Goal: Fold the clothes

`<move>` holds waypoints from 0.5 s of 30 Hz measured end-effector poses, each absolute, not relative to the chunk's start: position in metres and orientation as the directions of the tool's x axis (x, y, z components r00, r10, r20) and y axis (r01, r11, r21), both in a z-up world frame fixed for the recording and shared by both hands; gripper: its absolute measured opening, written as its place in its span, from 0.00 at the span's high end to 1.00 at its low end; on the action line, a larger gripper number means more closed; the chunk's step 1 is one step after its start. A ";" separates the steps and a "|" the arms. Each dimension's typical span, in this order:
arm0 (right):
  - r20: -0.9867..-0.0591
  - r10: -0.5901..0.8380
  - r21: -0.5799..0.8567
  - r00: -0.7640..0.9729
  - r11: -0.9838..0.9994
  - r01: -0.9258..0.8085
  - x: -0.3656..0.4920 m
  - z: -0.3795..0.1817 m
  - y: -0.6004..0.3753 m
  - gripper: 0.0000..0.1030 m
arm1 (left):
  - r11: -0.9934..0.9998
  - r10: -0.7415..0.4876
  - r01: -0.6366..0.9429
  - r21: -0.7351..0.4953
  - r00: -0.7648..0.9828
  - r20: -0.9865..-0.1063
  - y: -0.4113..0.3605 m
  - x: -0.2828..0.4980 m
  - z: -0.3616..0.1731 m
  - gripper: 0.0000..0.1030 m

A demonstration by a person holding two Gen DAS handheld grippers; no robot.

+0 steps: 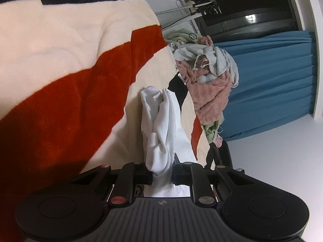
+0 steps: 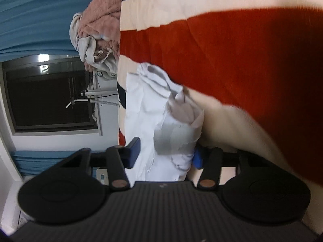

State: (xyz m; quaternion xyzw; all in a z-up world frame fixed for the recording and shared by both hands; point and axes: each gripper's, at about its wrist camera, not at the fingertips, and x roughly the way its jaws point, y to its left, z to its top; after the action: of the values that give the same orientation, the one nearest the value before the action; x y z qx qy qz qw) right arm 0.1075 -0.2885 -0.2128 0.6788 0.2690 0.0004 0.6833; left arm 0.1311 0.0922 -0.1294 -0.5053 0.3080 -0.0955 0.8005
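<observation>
Garment first: you have the white garment clamped in the left gripper, bunched above the striped blanket. Your right gripper seems to pinch it too, though blur hides contact. Next, spread both ends apart and lay it flat.

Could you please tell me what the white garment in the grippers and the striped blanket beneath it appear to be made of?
White garment: probably thin cotton-like cloth, matte, with soft creases. Striped blanket: plush fleece, seemingly, with a fuzzy nap.
</observation>
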 end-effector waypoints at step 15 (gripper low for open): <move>-0.314 0.216 0.935 0.924 0.238 0.262 0.040 -0.100 -0.329 0.83 | 0.466 -0.618 -0.042 -0.884 0.699 -0.359 0.053 0.117 -0.037 0.84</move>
State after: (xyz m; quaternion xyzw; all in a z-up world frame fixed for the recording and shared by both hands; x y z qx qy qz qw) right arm 0.0400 -0.3292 -0.1003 0.6169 0.1939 -0.0151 0.7627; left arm 0.1172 0.0526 -0.0372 -0.4831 0.3416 -0.1833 0.7851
